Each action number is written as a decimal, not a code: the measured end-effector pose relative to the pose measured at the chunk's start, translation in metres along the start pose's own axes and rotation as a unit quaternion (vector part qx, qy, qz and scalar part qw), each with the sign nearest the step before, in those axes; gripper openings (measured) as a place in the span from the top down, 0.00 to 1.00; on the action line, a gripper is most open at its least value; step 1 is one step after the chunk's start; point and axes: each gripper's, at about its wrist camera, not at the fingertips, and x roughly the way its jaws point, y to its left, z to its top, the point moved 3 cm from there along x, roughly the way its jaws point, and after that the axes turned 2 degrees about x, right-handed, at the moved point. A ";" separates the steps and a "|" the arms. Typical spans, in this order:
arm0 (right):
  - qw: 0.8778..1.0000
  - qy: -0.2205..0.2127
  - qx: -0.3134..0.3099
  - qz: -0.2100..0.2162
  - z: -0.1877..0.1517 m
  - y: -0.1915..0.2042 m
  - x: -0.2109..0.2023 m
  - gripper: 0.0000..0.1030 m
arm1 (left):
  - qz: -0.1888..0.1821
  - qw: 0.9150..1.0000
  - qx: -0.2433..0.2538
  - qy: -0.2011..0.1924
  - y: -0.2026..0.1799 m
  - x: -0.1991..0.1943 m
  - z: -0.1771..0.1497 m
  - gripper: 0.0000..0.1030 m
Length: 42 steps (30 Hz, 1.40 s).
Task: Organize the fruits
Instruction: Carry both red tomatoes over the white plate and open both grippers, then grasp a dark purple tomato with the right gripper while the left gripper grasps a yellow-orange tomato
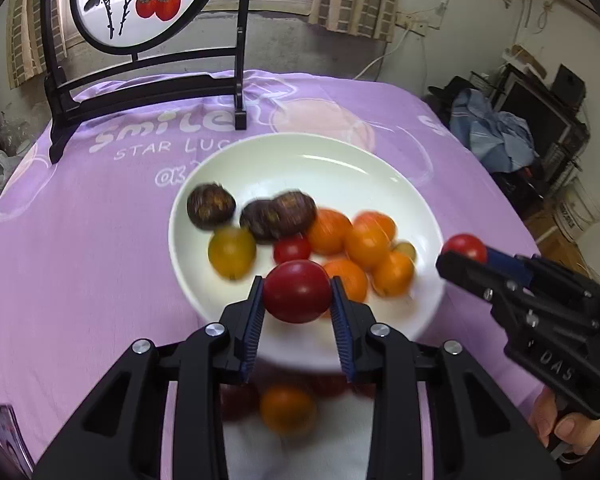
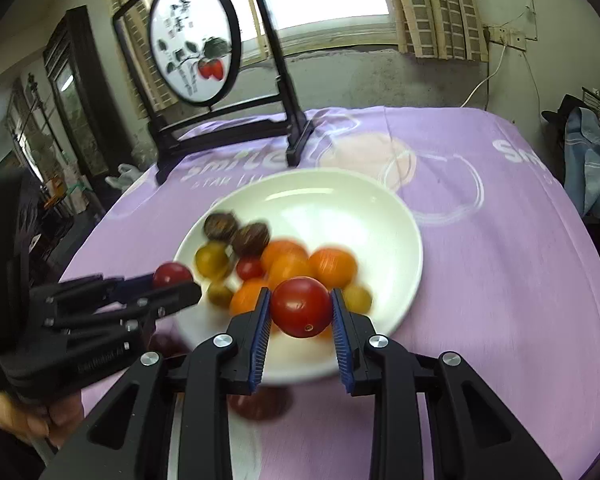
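Note:
A white plate (image 1: 332, 160) on the purple cloth holds several small tomatoes: orange ones (image 1: 366, 242), a yellow-green one (image 1: 231, 251), a small red one (image 1: 292, 249) and dark brown ones (image 1: 211, 205). My left gripper (image 1: 297, 284) is shut on a dark red tomato (image 1: 296, 294) above the plate's near rim. My right gripper (image 2: 300, 294) is shut on a red tomato (image 2: 301, 308) over the plate's (image 2: 340, 200) near side. Each gripper also shows in the other's view, the right gripper (image 1: 458, 258) with its tomato (image 1: 465, 246) and the left gripper (image 2: 180, 284) with its tomato (image 2: 172, 273).
A round painted screen in a black stand (image 1: 140, 88) stands at the table's far left, behind the plate. Below my left gripper lie a blurred orange fruit (image 1: 288, 408) and red ones on something white. A person's hand (image 1: 560, 428) holds the right gripper. Clutter (image 1: 500, 132) lies beyond the table's right edge.

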 end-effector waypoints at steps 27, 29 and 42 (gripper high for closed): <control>0.999 0.020 0.037 -0.007 0.005 -0.026 0.038 0.41 | 0.007 0.999 -0.024 -0.032 -0.001 0.008 0.031 0.29; 0.999 0.016 0.029 -0.012 -0.005 -0.022 0.025 0.40 | 0.009 0.999 -0.019 -0.042 -0.003 -0.006 0.019 0.25; 0.999 0.012 0.008 -0.033 -0.087 -0.004 -0.026 0.32 | 0.017 0.997 -0.049 -0.055 0.020 -0.054 -0.075 0.14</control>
